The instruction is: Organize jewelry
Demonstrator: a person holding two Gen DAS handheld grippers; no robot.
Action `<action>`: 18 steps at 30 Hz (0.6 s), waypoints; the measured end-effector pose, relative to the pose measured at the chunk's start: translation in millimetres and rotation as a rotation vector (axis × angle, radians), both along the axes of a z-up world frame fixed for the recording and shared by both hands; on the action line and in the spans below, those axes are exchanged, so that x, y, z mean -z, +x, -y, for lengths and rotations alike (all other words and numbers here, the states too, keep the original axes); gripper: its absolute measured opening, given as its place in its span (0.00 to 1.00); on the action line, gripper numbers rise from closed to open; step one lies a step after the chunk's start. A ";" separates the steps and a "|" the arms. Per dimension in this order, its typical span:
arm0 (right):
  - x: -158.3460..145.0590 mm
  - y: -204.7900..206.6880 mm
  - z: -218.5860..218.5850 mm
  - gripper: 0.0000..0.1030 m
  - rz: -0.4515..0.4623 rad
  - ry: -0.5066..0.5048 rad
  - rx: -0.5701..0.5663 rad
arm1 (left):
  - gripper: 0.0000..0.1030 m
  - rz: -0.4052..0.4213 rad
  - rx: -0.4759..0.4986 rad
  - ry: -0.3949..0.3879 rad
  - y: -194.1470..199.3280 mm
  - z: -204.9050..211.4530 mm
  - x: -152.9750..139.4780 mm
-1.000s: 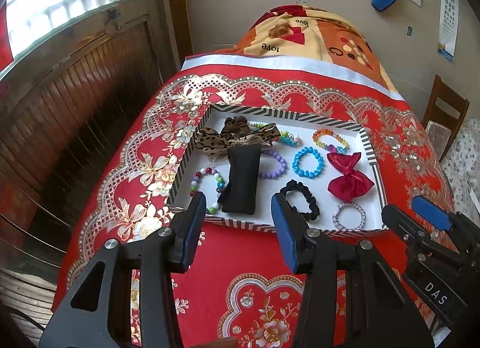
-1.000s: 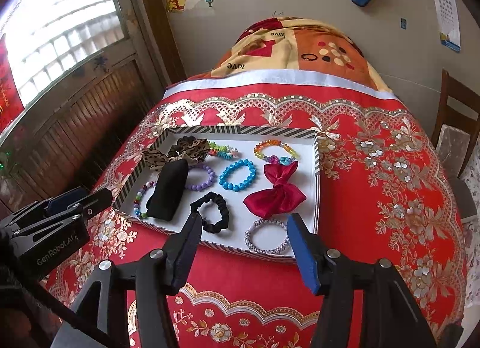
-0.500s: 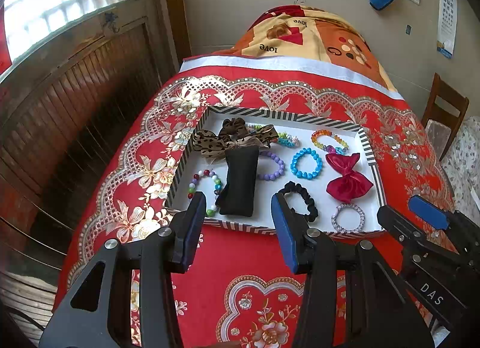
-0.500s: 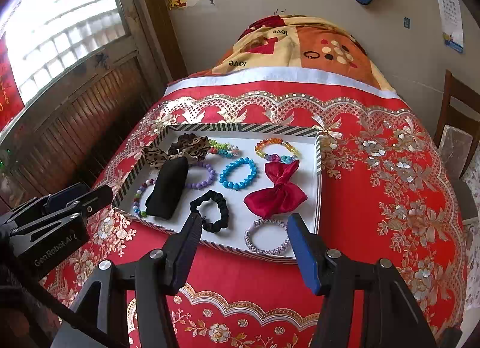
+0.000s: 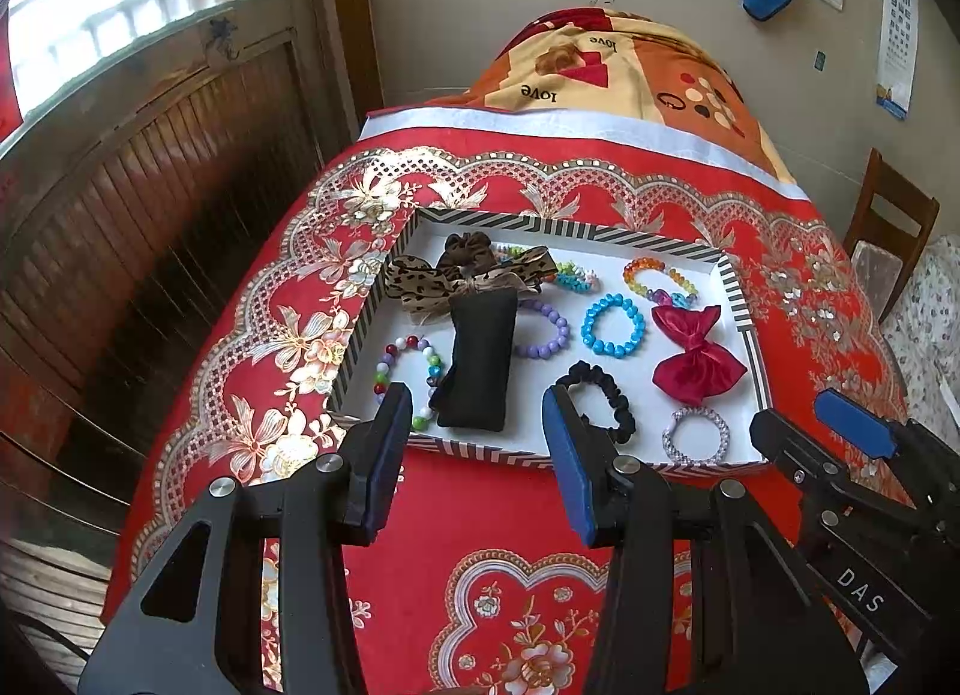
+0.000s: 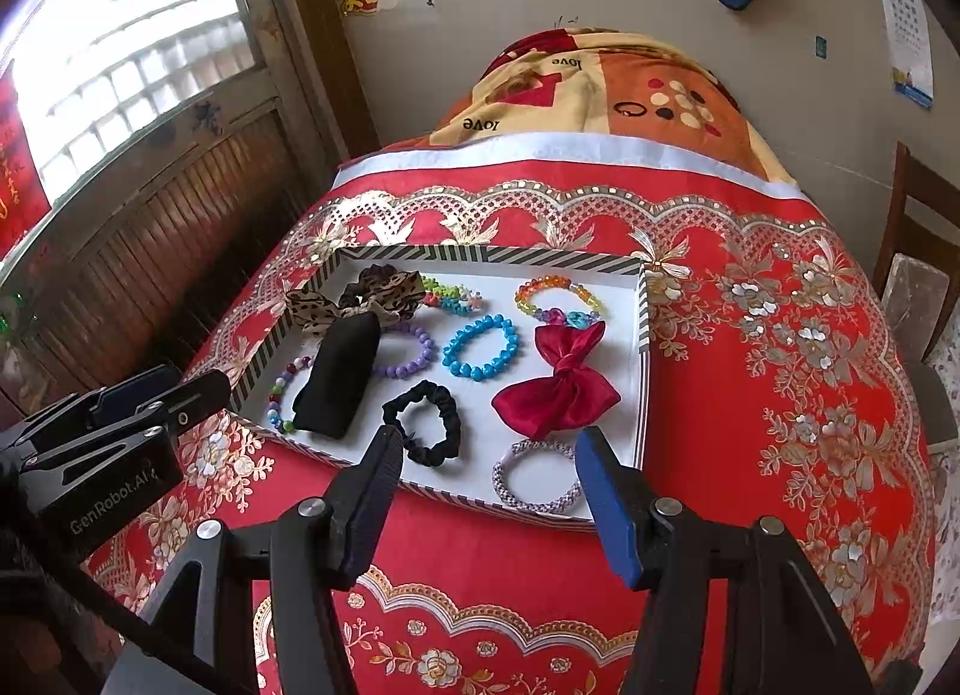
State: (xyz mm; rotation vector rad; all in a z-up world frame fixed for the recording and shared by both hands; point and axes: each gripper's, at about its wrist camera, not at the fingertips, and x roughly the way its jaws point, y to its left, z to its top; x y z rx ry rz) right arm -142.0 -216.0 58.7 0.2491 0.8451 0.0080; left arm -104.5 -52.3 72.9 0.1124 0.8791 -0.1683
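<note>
A white tray with a striped rim (image 5: 741, 299) (image 6: 643, 347) lies on the red tablecloth. In it are a black pouch (image 5: 480, 359) (image 6: 342, 377), a leopard bow (image 5: 420, 281), a red bow (image 5: 690, 356) (image 6: 558, 389), a black scrunchie (image 5: 600, 395) (image 6: 429, 419), a blue bead bracelet (image 5: 612, 326) (image 6: 480, 347), a purple one (image 5: 543, 329), a silver one (image 5: 696, 434) (image 6: 537, 473) and other bead bracelets. My left gripper (image 5: 477, 443) is open and empty above the tray's near edge. My right gripper (image 6: 486, 485) is open and empty near the silver bracelet.
A folded quilt (image 5: 618, 71) lies at the far end of the table against the wall. A wooden chair (image 5: 888, 239) stands at the right. A wood-panelled wall and window (image 5: 150, 155) run along the left. My right gripper also shows in the left wrist view (image 5: 852, 455).
Both views have pulled back and up a little, so the tray sits slightly farther away. Nothing in the tray has moved. Both grippers stay open.
</note>
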 end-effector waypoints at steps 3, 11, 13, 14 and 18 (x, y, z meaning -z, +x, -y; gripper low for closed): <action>0.1 -0.1 -0.2 0.56 0.001 -0.001 0.001 | 0.43 -0.002 0.002 0.000 0.7 -0.1 0.8; 1.5 -0.4 1.4 0.58 -0.001 0.002 0.004 | 0.43 -0.009 0.008 0.000 2.9 0.6 5.8; 1.8 -0.7 2.5 0.59 -0.003 0.003 0.004 | 0.43 -0.012 0.008 0.000 3.0 1.0 6.7; 2.2 -0.5 2.6 0.59 -0.004 0.003 0.004 | 0.43 -0.014 0.008 0.000 3.6 1.2 7.2; 3.1 0.6 3.8 0.59 -0.006 0.003 0.002 | 0.43 -0.017 0.008 0.002 4.8 1.8 8.6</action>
